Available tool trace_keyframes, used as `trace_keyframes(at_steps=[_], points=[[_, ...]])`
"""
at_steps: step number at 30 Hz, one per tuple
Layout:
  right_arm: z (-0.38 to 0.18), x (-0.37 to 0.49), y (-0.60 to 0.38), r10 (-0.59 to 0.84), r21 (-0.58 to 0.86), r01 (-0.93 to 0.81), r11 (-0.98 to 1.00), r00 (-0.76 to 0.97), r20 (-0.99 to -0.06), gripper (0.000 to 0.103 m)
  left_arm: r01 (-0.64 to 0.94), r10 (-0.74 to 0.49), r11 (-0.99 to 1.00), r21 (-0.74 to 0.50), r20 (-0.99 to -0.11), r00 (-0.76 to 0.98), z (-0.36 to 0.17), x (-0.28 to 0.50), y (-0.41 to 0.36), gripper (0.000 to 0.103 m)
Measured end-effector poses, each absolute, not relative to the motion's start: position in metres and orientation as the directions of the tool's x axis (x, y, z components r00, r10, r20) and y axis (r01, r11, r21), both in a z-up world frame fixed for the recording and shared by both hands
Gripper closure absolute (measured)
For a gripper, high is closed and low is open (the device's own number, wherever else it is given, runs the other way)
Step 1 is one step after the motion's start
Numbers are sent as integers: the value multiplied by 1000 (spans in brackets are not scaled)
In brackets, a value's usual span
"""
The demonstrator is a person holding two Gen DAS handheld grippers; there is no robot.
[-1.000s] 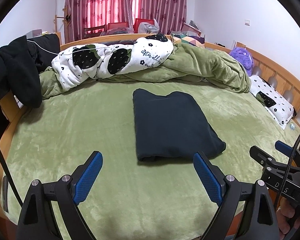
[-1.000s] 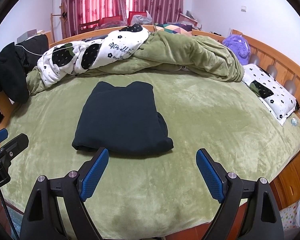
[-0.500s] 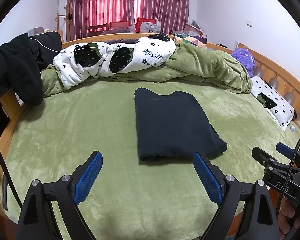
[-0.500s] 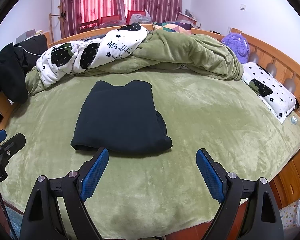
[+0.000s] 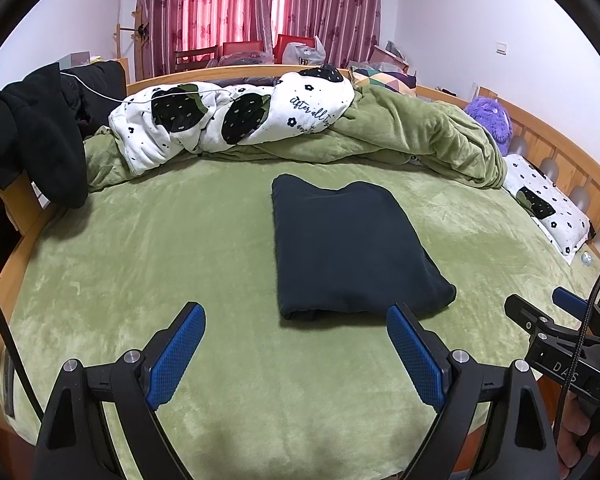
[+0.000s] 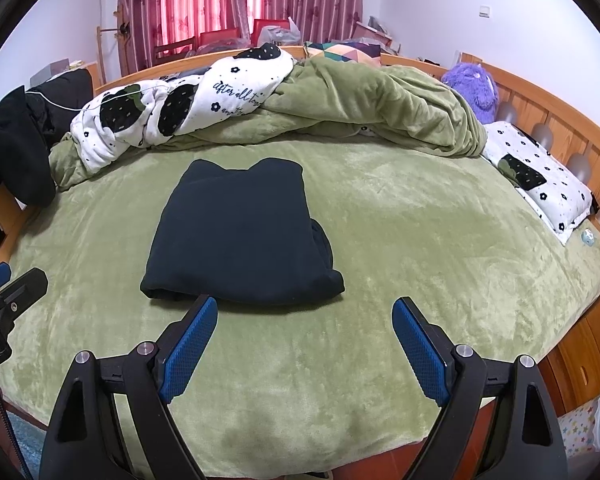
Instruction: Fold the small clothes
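A dark navy garment (image 5: pixel 348 248) lies folded into a neat rectangle on the green bed cover (image 5: pixel 160 264); it also shows in the right wrist view (image 6: pixel 240 240). My left gripper (image 5: pixel 296 344) is open and empty, hovering above the cover just short of the garment's near edge. My right gripper (image 6: pixel 304 340) is open and empty, also just short of the near edge. Each gripper shows at the side of the other's view, the right one (image 5: pixel 560 316) and the left one (image 6: pixel 4 288).
A rumpled green duvet (image 5: pixel 400 136) and a white strawberry-print blanket (image 5: pixel 236 120) lie across the far side of the bed. A printed pillow (image 6: pixel 540 184) and a purple plush toy (image 6: pixel 472 88) sit at the right by the wooden rail. Black clothes (image 5: pixel 28 136) hang at the left.
Both grippers have drawn back slightly from the folded garment and stay open. The garment has not moved.
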State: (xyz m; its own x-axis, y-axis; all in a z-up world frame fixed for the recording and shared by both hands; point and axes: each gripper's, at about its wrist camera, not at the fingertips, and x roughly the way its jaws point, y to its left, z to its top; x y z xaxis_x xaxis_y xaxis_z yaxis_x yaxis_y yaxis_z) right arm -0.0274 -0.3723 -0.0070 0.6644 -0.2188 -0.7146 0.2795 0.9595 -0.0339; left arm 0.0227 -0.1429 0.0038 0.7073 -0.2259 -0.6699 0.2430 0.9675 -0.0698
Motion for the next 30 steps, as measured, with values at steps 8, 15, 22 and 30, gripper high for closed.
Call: trace_keyframes(at_steps=[8,15,22,30], points=[[-8,-28,-372,-220,-35,280,959,666,-713,15,241,-227,968,-74,-671,706,3,22,-143,11],[-8,-28,-374,-219,-30,284,958,664,-715,15,240,-226,968,-75,-672,705,3,22,-144,11],[-8,-28,-375,-218,-27,285,958,664,-716,15,239,-228,968,-77,-671,706,2,20,-146,11],[-8,-29,-373,-221,-28,287,957,665,-713,15,240,-227,968,-75,-673,704,1,18,-149,11]])
